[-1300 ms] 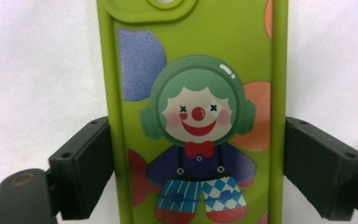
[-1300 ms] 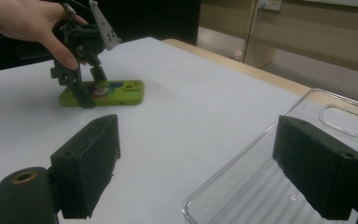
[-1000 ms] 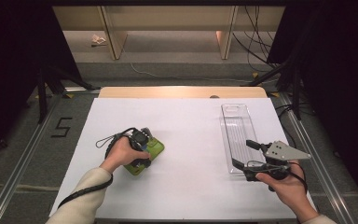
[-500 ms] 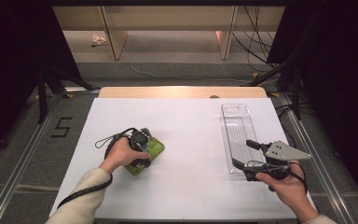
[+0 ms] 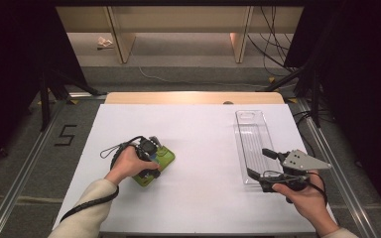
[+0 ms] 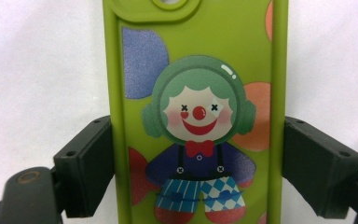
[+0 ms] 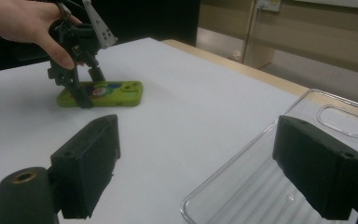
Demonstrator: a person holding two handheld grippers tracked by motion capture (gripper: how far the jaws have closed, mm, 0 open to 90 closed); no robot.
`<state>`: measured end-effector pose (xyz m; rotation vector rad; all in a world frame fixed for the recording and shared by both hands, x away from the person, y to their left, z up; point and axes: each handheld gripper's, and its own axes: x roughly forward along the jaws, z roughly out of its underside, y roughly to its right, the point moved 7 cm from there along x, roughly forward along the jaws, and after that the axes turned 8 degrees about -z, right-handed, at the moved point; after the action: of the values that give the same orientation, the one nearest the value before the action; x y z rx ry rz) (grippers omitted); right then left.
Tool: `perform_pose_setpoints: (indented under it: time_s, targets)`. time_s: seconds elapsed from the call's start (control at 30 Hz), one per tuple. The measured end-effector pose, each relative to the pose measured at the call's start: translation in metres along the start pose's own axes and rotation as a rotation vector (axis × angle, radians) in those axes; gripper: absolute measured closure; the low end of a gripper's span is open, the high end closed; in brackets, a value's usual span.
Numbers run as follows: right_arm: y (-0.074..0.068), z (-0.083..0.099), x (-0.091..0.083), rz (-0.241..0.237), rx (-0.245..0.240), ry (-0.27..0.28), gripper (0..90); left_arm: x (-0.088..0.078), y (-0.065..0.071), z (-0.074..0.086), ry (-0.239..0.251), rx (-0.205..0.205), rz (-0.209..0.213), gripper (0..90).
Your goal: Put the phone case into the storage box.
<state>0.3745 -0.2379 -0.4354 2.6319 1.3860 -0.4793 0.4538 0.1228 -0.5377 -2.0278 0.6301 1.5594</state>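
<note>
A green phone case [image 6: 196, 70] printed with a clown lies flat on the white table [image 5: 198, 134], left of centre. My left gripper [image 5: 154, 157] stands over the green case [image 5: 163, 157], its jaws touching both long edges; in its own view my left gripper [image 6: 198, 172] has a pad against each side. My right gripper [image 5: 258, 162] is open at the near end of a clear plastic case [image 5: 250, 134]. In the right gripper view, my right gripper [image 7: 196, 172] has nothing between its jaws, the clear case [image 7: 335, 121] lies under the right jaw, and the left gripper [image 7: 89, 88] stands farther off.
A pale wooden strip [image 5: 193, 97] borders the table's far edge. Bare white surface lies between the two cases. Beyond the table are wooden shelf legs [image 5: 121, 39] and loose cables [image 5: 273, 44] on the floor. A "5" [image 5: 65, 135] is marked on the floor at left.
</note>
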Motion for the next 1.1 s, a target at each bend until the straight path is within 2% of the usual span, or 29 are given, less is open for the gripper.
perform_pose_setpoints:
  time_s: [0.3,0.53,0.77,0.87,0.93,1.1]
  targets:
    - [0.0,0.0,0.0,0.001,0.002,0.0,16.0,-0.005,0.001,0.0,0.029,-0.011,0.004,16.2]
    - [0.0,0.0,0.0,0.001,0.002,0.0,16.0,-0.013,0.001,-0.005,0.098,-0.03,-0.011,16.2]
    - [0.0,0.0,0.0,0.0,0.004,0.0,16.0,-0.017,0.001,-0.007,0.141,-0.041,-0.016,16.2]
    - [0.0,0.001,0.0,0.0,0.003,-0.001,16.0,-0.019,0.002,-0.009,0.176,-0.056,-0.009,16.2]
    - [0.0,0.0,0.0,0.0,0.004,0.001,16.0,-0.022,0.002,-0.012,0.209,-0.065,-0.02,16.2]
    - [0.0,0.0,0.0,0.0,0.006,0.002,16.0,-0.028,0.003,-0.015,0.25,-0.072,-0.034,16.2]
